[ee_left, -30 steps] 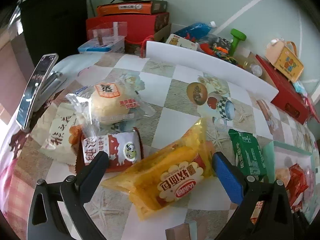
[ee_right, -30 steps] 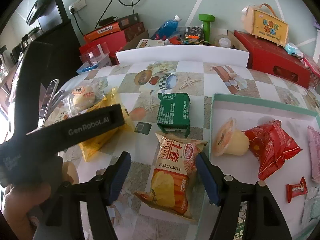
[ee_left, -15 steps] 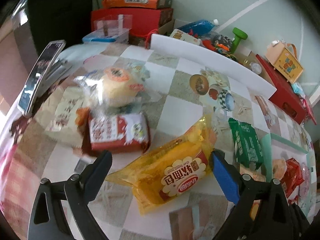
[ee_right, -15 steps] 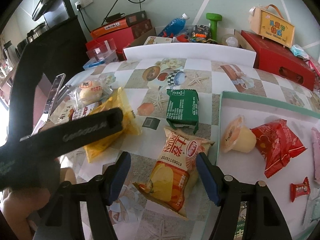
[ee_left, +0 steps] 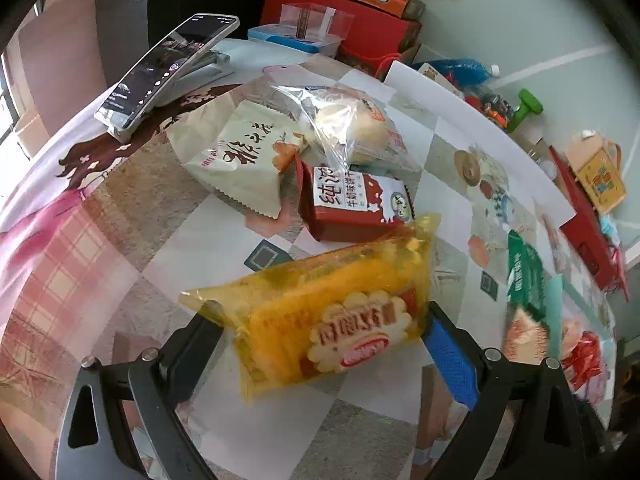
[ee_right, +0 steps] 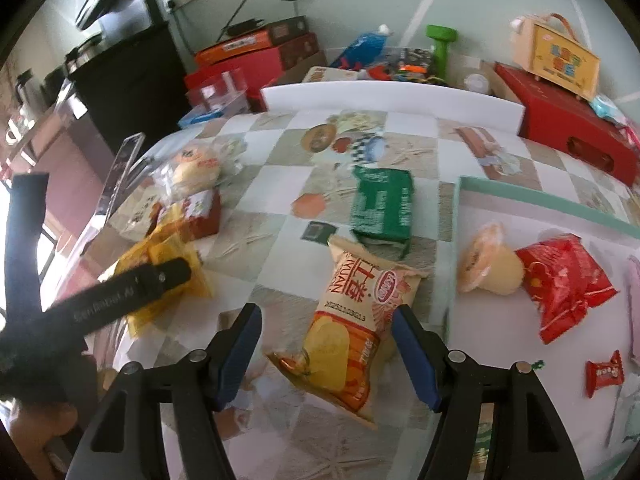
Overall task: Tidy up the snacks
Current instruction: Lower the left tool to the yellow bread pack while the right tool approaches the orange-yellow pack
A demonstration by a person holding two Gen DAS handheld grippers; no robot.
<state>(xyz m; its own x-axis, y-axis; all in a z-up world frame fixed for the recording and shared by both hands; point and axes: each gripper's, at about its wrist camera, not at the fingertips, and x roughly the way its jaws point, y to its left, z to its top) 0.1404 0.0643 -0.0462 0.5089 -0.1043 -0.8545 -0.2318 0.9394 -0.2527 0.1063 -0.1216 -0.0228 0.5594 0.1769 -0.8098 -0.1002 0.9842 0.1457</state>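
A yellow bread packet spans the jaws of my left gripper, whose pads press on its two ends: shut on it. In the right wrist view the same left gripper sits over the yellow packet at the table's left. My right gripper stands open astride an orange chips bag lying flat, with a gap at the left pad. A green packet lies just beyond the bag.
A teal-rimmed tray at the right holds a jelly cup, a red packet and a small red candy. A red biscuit box, bagged bun, white packet and phone crowd the left.
The left jaws narrowed onto the yellow packet, and it moved with them away from the bun and red box, the view rolling. The right gripper barely shifted over the chips bag.
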